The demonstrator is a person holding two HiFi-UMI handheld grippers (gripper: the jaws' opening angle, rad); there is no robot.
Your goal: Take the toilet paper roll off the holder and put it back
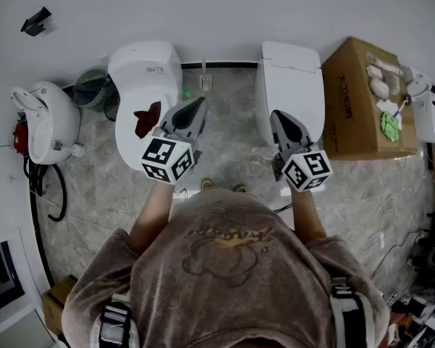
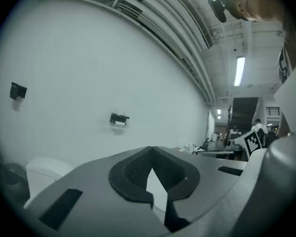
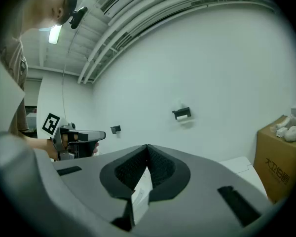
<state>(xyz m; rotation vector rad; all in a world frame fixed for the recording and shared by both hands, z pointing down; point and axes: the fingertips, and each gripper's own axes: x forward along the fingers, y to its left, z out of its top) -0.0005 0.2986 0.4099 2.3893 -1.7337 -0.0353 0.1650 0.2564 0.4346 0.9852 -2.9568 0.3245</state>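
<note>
**Left gripper and right gripper both shut and empty; roll on wall holder, well out of reach**

Left gripper [image 2: 151, 148]: jaws pressed together at the tips, nothing between them. Held level, aimed at the white wall.

Right gripper [image 3: 147, 146]: jaws likewise meet at the tips, nothing pinched. Also level.

Toilet paper roll [image 3: 183, 118]: white, sits under a small black holder [image 3: 181, 113] fixed to the wall, above and behind the two white toilets [image 1: 290, 85]. It is well apart from both grippers. A second black bracket [image 3: 115, 129] is further left on the same wall; no roll can be made out on it.

Handling, judged:
- The roll looks light and soft and would squash under a hard pinch, so close the jaws only until the paper gives slightly.
- The paper surface should be grippy, but the outer sheet may slide or unwind. Take hold across the body of the roll, not on the loose tail.
- The roll is too small in view to tell which end of the holder is open. Check this before pulling.
- The jaws must open wide first, since the roll is broader than the shut tips.
</note>
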